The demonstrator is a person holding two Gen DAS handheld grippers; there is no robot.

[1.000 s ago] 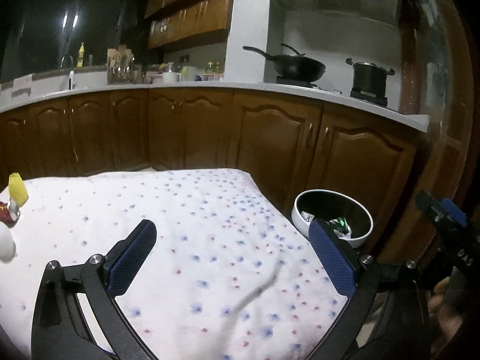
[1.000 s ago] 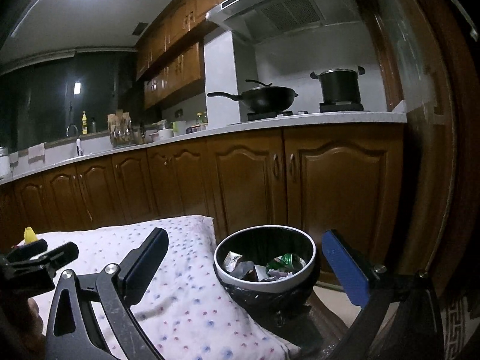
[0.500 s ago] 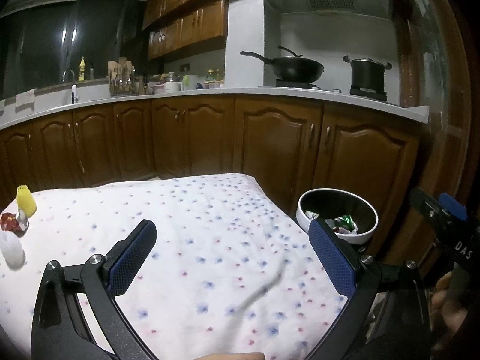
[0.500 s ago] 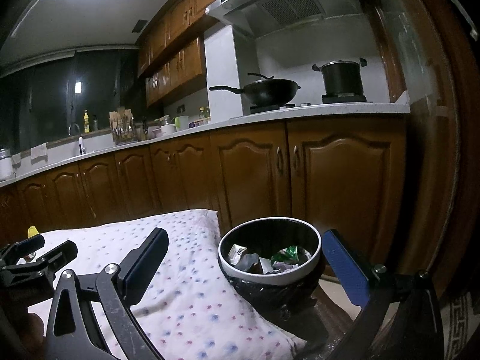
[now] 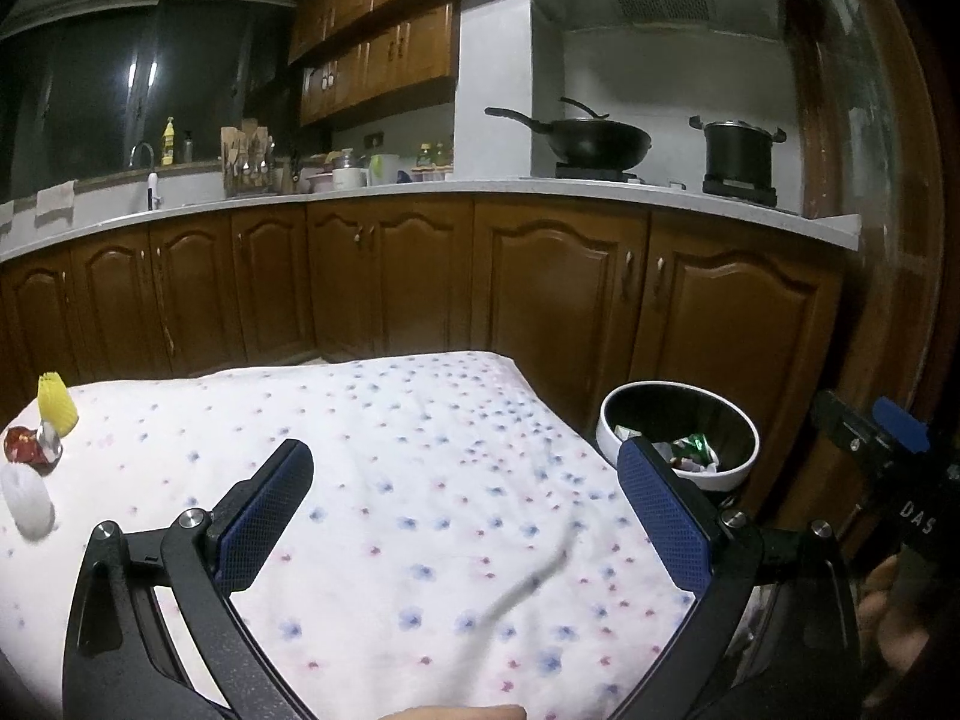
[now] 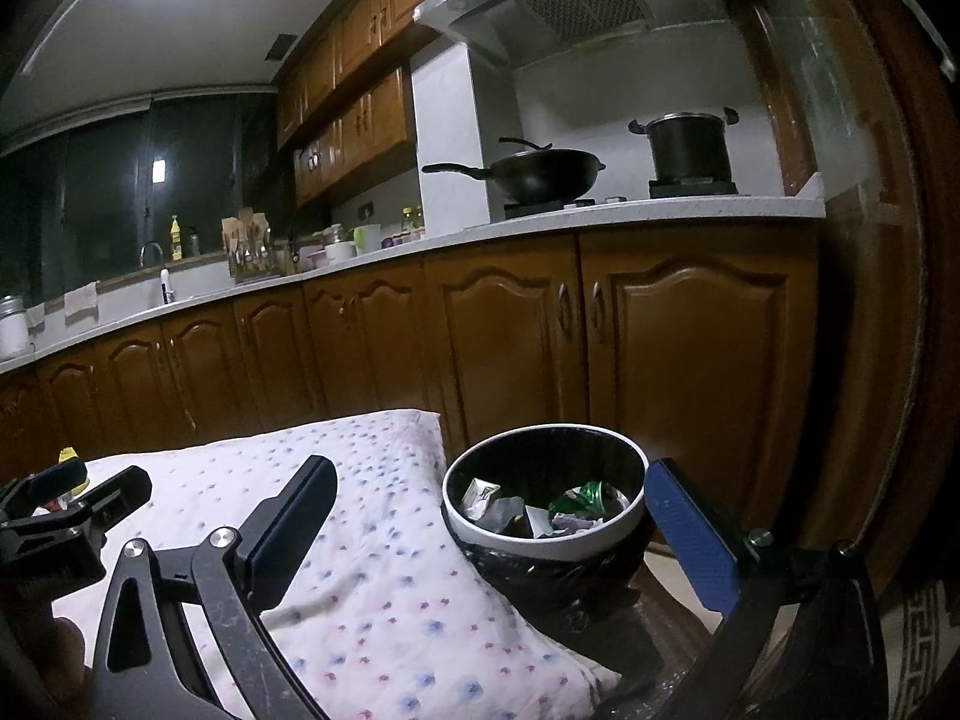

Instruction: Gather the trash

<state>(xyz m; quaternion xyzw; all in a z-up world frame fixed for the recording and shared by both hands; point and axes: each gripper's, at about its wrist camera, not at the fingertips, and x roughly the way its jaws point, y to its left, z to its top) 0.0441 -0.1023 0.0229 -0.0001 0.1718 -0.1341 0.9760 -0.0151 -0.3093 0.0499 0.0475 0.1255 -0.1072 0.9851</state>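
A white floral-dotted tablecloth (image 5: 420,480) covers the table before brown kitchen cabinets (image 5: 390,282). The left gripper (image 5: 462,504) and right gripper (image 6: 492,516) both stand wide apart, empty. Only the left view shows trash: a yellow wrapper (image 5: 57,408), red wrapper (image 5: 24,444) and white wad (image 5: 27,504), far left of its fingers. The bin (image 6: 546,546) sits between the right gripper's fingers, its contents hard to identify.

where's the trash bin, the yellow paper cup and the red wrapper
trash bin (image 6: 543,549), right wrist view, on its white front rim
yellow paper cup (image 5: 57,405), left wrist view, on its pleated side
red wrapper (image 5: 23,443), left wrist view, on its crumpled red middle
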